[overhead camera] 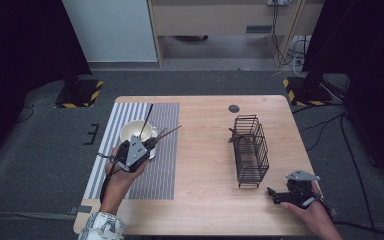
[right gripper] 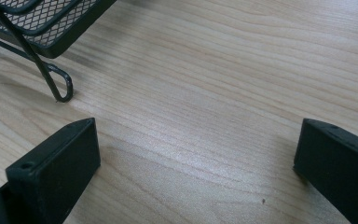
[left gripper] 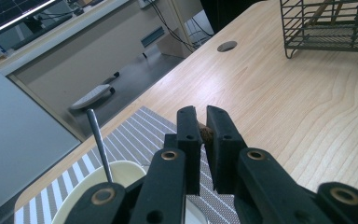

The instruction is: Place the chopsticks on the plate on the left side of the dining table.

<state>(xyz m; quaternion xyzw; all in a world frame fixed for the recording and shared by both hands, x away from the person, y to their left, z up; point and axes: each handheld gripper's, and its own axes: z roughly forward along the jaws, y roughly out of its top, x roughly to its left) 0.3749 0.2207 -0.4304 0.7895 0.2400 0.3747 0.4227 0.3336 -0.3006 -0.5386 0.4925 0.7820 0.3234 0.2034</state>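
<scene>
My left gripper [overhead camera: 147,145] hung over the striped mat [overhead camera: 165,170] beside the cup [overhead camera: 136,131], fingers [left gripper: 189,135] pinched on a brown chopstick [overhead camera: 169,132]; my right gripper [overhead camera: 275,194] rested on the counter [overhead camera: 205,150] near the wire basket [overhead camera: 252,150], fingers [right gripper: 56,163] spread wide

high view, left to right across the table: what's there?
striped placemat → left gripper, shut on brown chopsticks, over the cream cup → black wire basket → right gripper, open.
</scene>
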